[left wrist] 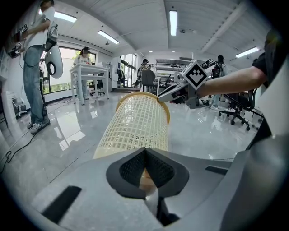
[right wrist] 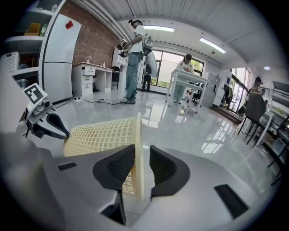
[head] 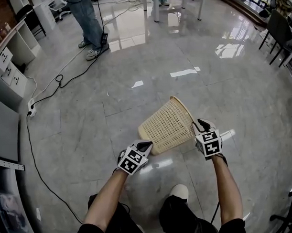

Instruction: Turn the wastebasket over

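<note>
Left gripper [head: 146, 145]: jaws together, pinching the base edge [left wrist: 146, 178] of the wastebasket [head: 168, 125]; a strip of cream plastic shows between the pads.

Wastebasket: cream mesh, on its side over the tiled floor [head: 111, 91], well away from any wall and just ahead of the person's knees. Base faces the person, open mouth faces away and right. Cannot tell whether it rests on the tiles or hangs just clear.

Right gripper [head: 200, 124]: jaws apart, straddling the mouth rim [right wrist: 137, 153]. There is a gap at the right pad, so no clamp yet.

Progress, as judged: roughly half done, with the basket neither upright nor inverted. Left to do: close on the rim, rotate it the rest of the way, set it down.
</note>
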A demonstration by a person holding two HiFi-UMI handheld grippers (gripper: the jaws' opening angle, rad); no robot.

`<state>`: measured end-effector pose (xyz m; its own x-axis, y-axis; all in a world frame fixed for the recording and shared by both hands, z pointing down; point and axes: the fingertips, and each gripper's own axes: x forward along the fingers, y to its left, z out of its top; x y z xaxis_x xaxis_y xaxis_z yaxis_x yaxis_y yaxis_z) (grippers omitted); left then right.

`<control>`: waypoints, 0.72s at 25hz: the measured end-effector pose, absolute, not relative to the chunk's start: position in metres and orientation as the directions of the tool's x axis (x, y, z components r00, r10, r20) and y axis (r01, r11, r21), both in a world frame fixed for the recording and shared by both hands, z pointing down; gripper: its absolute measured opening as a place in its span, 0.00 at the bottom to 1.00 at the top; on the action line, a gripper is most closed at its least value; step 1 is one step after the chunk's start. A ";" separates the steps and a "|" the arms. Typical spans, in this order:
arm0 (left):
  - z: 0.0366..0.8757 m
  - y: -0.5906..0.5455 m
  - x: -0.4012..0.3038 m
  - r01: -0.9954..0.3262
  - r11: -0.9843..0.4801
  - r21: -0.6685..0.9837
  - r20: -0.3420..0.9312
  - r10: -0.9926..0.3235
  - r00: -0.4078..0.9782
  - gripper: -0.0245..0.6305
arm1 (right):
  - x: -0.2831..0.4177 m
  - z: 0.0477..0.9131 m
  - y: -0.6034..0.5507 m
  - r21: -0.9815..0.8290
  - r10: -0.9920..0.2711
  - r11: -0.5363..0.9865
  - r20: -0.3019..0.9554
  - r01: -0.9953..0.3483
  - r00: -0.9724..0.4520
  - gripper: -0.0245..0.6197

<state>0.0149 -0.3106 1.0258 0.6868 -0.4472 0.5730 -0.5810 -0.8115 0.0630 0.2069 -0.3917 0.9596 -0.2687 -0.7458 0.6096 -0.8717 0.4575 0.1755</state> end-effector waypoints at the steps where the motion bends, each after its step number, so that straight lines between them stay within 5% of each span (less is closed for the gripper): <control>1: 1.026 -0.310 0.016 -0.579 -0.813 0.062 0.574 -0.445 0.687 0.05 | 0.207 0.961 -0.391 0.171 -0.746 0.458 0.608 -0.872 -0.272 0.20; 3: 1.026 -0.309 0.018 -0.572 -0.819 0.055 0.577 -0.441 0.687 0.05 | 0.205 0.962 -0.387 0.179 -0.743 0.466 0.611 -0.866 -0.273 0.11; 18: 1.031 -0.300 0.032 -0.535 -0.844 0.039 0.591 -0.412 0.693 0.05 | 0.215 0.966 -0.378 0.224 -0.759 0.428 0.614 -0.876 -0.214 0.08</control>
